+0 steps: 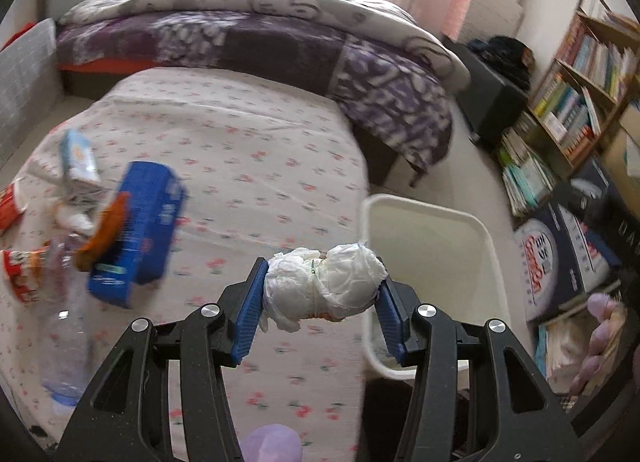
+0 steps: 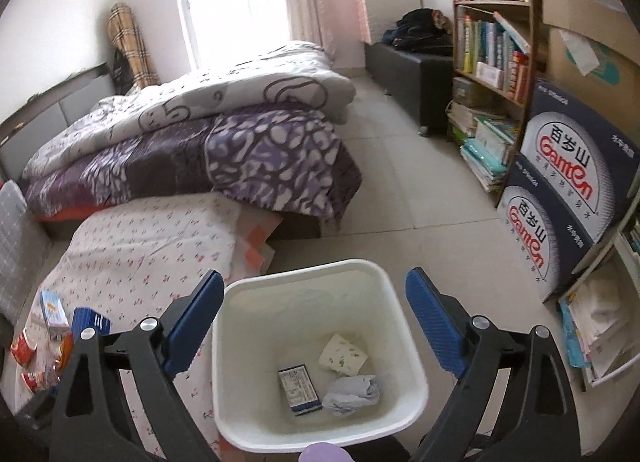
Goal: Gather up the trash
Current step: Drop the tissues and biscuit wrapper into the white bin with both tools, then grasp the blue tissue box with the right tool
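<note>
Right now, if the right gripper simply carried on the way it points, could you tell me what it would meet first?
Probably the white bin: the open right gripper points down into it, toward the trash on its bottom. Nothing shows between, though depth is unclear.

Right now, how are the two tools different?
The left tool is squeezing a white crumpled wad between its blue pads; the right tool holds nothing. The left tool's pads sit close together, while the right tool's are spread wide. The left tool is above the flowery sheet beside the white bin; the right tool is over the bin. Both have blue pads and black arms.
</note>
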A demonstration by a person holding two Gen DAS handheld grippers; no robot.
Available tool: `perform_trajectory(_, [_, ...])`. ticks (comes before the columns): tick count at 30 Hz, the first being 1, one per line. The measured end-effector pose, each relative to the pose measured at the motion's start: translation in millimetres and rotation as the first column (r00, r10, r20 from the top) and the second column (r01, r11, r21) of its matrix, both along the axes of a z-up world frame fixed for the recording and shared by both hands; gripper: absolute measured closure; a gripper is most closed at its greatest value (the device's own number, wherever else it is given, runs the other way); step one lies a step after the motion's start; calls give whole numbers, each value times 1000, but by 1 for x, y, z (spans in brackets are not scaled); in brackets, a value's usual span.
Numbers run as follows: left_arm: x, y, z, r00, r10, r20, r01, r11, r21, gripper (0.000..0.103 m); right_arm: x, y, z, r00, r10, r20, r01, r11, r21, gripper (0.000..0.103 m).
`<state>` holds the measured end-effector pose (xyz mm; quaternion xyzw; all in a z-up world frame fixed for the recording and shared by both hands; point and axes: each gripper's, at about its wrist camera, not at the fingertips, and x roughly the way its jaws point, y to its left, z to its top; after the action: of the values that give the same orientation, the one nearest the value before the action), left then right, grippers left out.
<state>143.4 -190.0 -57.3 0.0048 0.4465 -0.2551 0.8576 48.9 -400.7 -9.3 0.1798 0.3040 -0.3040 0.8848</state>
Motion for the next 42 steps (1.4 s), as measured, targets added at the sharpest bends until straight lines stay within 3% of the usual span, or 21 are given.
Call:
perform_trajectory(15, [-26, -95, 0, 973, -229, -6, 229, 972, 54, 51, -27, -49, 11, 991, -119, 67, 112, 989, 97, 12])
perform_trajectory(17, [-26, -107, 4, 966, -258, -14, 259, 965, 54, 46, -29, -51, 12, 989, -129, 77, 121, 987, 105, 12])
perform_trajectory(19, [-26, -115, 9, 960, -279, -20, 279, 959, 56, 24, -30, -53, 14, 987, -137, 83, 127, 986, 110, 12])
perform_trajectory(23, [-26, -118, 19, 950, -312, 22, 308, 947, 94, 16, -27, -52, 15, 986, -143, 90, 132, 984, 118, 11])
perform_trajectory(27, [-20, -103, 11, 955, -293, 50, 284, 948, 142, 15, -20, -45, 13, 988, -131, 83, 121, 986, 115, 11])
perform_trajectory(33, [2, -63, -12, 978, -205, 18, 196, 954, 228, 15, -3, -27, 10, 994, -88, 60, 81, 991, 108, 11])
perform_trajectory(38, [34, -19, -5, 994, -106, 1, 102, 964, 246, 15, 18, -1, 4, 999, -18, 32, 14, 994, 111, 11])
perform_trajectory(42, [64, 22, -15, 998, -1, -60, 17, 959, 283, 15, 33, 20, 0, 999, 44, 7, -45, 994, 103, 11])
